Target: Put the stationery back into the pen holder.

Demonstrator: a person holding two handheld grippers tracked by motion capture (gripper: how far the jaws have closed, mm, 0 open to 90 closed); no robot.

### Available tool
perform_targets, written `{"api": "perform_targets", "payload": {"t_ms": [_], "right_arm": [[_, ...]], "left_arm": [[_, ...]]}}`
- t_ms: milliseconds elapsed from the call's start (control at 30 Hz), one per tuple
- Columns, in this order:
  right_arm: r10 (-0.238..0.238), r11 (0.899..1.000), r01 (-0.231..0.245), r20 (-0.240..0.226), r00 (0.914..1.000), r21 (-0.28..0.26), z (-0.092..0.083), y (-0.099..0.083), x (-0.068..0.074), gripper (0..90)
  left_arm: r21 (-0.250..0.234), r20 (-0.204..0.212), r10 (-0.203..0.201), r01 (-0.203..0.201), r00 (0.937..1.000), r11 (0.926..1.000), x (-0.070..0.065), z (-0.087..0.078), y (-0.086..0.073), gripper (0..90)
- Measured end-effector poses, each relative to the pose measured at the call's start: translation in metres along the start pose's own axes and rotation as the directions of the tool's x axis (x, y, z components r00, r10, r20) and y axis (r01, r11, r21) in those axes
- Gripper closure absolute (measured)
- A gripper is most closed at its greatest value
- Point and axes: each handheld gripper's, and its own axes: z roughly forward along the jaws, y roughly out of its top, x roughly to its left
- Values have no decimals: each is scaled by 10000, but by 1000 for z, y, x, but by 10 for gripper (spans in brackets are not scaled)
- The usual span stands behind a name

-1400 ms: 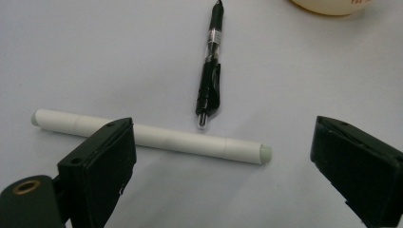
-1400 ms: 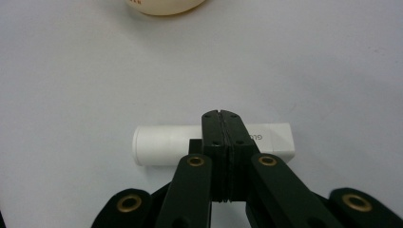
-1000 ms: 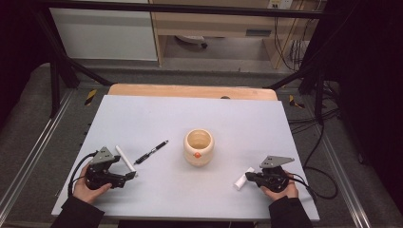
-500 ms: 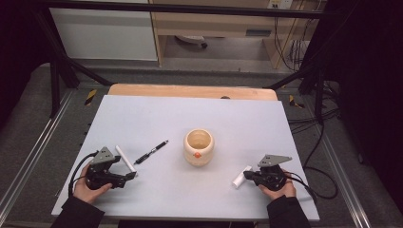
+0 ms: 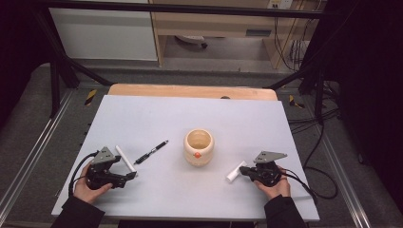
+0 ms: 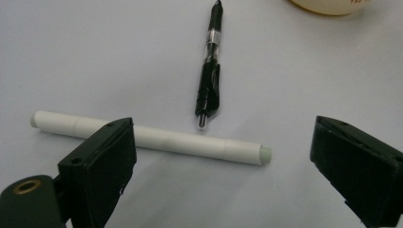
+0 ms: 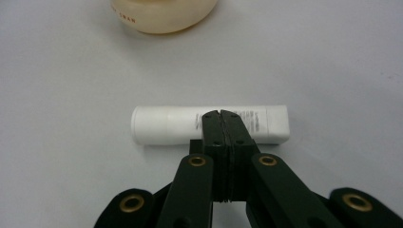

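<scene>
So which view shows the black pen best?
The left gripper view: the pen lies close up, clip and tip clear, just beyond the white stick. In the high view it is a small dark sliver left of the cup.

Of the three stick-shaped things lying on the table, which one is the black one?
The pen, lying between the thin white marker and the cup; the short tube is white too.

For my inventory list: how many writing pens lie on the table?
1. The black pen lies left of the cup, just beyond the white stick.
</scene>
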Motion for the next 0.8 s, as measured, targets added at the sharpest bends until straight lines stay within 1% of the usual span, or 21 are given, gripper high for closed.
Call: {"api": "perform_targets", "payload": {"t_ms": [133, 200, 267, 333, 367, 433, 500, 567, 733, 800], "right_arm": [[-61, 9998, 61, -37, 10000, -171, 3, 4, 2, 899], [-142, 9993, 142, -19, 9999, -334, 7, 9, 3, 893], [-97, 9982, 94, -51, 9999, -586, 11, 14, 3, 895], [-135, 9973, 129, -84, 9999, -727, 17, 18, 3, 900], [-135, 9973, 129, -84, 9999, -727, 17, 18, 3, 900], [6, 9969, -19, -163, 9999, -792, 22, 20, 3, 899], [-58, 9968, 46, -149, 9999, -793, 27, 22, 2, 898], [8, 9967, -21, -165, 9999, -808, 32, 22, 2, 896], [-125, 9977, 120, -67, 9999, -661, 34, 21, 2, 896], [-90, 9956, 80, -100, 9999, -936, 33, 25, 1, 897]], "left_arm": [[52, -18, 26, -26, 10000, 10000, -1, 1, 0, 85], [70, -18, 34, -34, 10000, 10000, -1, 1, 0, 86], [87, -25, 41, -41, 10000, 10000, -1, 2, 0, 86], [101, -36, 52, -52, 10000, 9999, -1, 2, 0, 86], [85, -24, 48, -47, 10000, 10000, -1, 2, 0, 86], [80, -22, 47, -47, 10000, 10000, -1, 2, 1, 86], [94, -23, 63, -63, 10000, 9999, -1, 2, 1, 86], [97, -16, 70, -70, 10000, 9999, -1, 2, 0, 86], [83, -19, 60, -60, 10000, 9999, -1, 2, 0, 86], [118, -32, 86, -86, 10000, 9999, -1, 2, 0, 86]]}}
